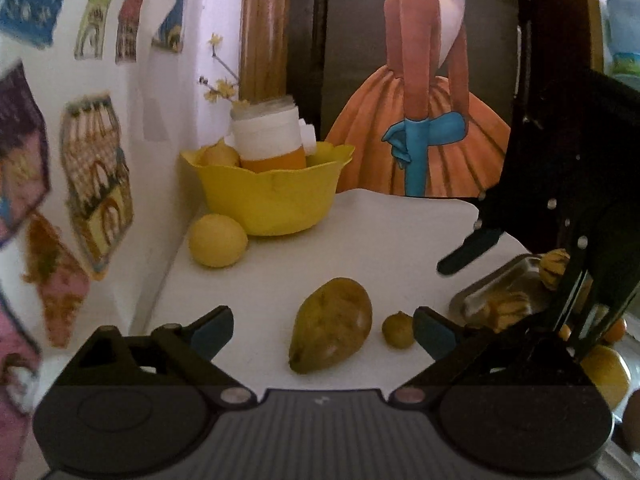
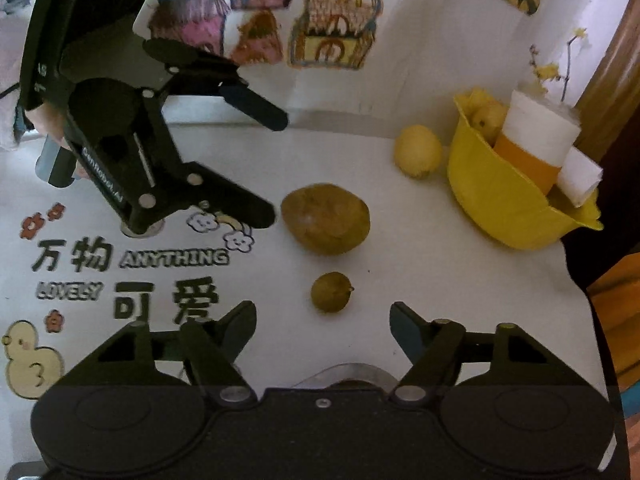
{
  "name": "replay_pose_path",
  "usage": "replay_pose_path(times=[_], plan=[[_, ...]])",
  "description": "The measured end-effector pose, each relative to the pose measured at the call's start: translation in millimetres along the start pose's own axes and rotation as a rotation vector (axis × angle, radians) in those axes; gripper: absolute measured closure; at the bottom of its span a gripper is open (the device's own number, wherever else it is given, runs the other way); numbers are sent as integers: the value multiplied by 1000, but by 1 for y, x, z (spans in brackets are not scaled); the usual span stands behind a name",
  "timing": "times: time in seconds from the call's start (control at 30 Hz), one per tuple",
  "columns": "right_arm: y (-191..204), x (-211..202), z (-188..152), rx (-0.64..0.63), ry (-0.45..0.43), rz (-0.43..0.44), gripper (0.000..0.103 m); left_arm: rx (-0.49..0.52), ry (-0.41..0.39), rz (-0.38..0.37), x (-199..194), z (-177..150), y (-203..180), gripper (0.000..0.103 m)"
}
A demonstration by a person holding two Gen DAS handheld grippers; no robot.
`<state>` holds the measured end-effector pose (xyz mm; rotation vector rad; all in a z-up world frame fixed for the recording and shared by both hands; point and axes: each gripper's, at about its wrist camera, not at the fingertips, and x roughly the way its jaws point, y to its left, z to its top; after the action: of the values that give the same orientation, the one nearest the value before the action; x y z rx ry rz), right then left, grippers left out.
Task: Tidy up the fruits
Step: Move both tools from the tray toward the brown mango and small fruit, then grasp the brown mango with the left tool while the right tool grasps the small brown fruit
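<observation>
Both grippers hang over the white worktop (image 2: 440, 280) with nothing between their fingers. Left gripper (image 1: 323, 330) stands wide apart, framing a brownish-green mango (image 1: 331, 325) and a small round greenish fruit (image 1: 398, 329) just beside it. Right gripper (image 2: 323, 328) is also apart, the small fruit lying on the worktop just ahead of its tips. A lemon (image 2: 417, 151) lies near the far edge, next to a yellow bowl (image 2: 492, 208) in the far corner holding another fruit and a white-wrapped jar (image 2: 538, 136). A metal tray (image 1: 504, 284) of fruit sits beyond the mango.
</observation>
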<state>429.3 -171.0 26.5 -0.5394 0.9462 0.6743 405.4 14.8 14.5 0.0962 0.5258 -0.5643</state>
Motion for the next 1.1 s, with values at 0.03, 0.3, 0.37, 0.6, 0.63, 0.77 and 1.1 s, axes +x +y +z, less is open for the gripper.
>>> replay_pose_path(times=[0.03, 0.3, 0.37, 0.6, 0.63, 0.77, 1.1], plan=[[-1, 5, 0, -2, 6, 2, 33, -12, 3, -7, 5, 0, 2, 7], [-11, 28, 4, 31, 23, 42, 39, -99, 34, -34, 33, -4, 14, 13], [-12, 31, 6, 29, 31, 49, 41, -118, 46, -31, 38, -6, 16, 16], [-20, 42, 11, 53, 32, 69, 54, -200, 64, -41, 46, -7, 25, 23], [-21, 42, 11, 57, 32, 72, 55, -204, 63, -43, 47, -7, 25, 25], [-23, 43, 10, 72, 22, 92, 63, -213, 68, -58, 50, -5, 26, 32], [-17, 41, 7, 64, -42, 64, 74, -248, 79, -59, 57, -1, 18, 47]])
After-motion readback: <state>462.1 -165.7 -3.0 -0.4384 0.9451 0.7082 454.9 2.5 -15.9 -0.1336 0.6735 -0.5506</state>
